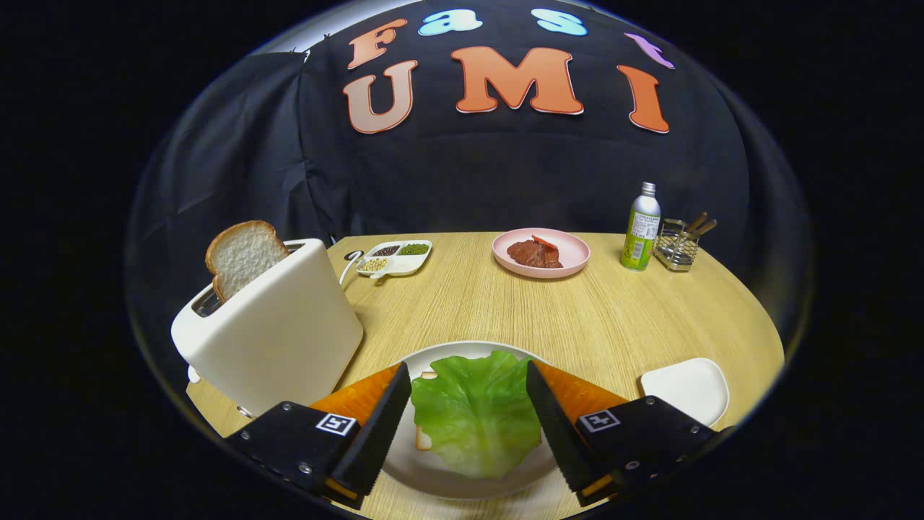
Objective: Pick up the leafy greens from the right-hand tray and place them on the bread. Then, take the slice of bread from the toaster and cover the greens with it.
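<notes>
The leafy greens [473,412] were seen lying flat on a slice of bread [424,438], of which little more than a pale corner showed at the leaf's edge, both resting on a white plate [462,480] between the fingers of the tool [469,379]. The tool was spread wide, its fingers standing to either side of the leaf and gripping nothing. The first half of the task was therefore judged done, and the toast was judged to be the thing next in hand.

The second slice of bread [244,256] was found standing upright in the slot of a white toaster [274,332], just beside the plate, with its upper half raised clear of the slot. It was judged to be light, soft and easily crushed or torn, with a crumbly face and a firmer crust. A hold across the two flat faces of the exposed part, near the top crust, was judged best, with gentle pressure and a straight lift out of the slot. The leaf was judged limp and liable to slide when covered.

Further out on the wooden counter [613,318] were noted a small empty white tray [686,390] near the plate, a pink plate [574,249] bearing red meat [534,254], a divided dish of beans [397,258], a green bottle [641,227] and a wire holder [677,249].
</notes>
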### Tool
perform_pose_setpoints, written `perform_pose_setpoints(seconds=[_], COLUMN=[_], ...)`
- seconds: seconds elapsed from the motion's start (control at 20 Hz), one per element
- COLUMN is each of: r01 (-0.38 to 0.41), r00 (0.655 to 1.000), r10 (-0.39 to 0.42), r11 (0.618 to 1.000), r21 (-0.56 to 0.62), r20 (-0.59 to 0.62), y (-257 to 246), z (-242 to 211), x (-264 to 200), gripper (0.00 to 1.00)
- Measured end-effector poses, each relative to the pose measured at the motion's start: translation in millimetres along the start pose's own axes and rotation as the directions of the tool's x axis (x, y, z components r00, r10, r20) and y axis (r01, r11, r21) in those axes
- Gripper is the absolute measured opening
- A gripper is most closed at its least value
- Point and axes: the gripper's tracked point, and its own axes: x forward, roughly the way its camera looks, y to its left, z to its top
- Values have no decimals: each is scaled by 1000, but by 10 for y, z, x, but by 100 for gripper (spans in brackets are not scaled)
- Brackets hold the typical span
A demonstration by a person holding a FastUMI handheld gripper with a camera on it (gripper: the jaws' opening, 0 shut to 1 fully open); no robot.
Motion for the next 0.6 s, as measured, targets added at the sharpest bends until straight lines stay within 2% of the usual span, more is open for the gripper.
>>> perform_pose_setpoints(seconds=[0.2, 0.6], r01=[3, -68], r00=[999, 989], r10=[-2, 78], r11=[1000, 994], r21=[-28, -86], r20=[43, 122], y=[220, 1003], z=[282, 889], x=[-187, -560], gripper=[98, 97])
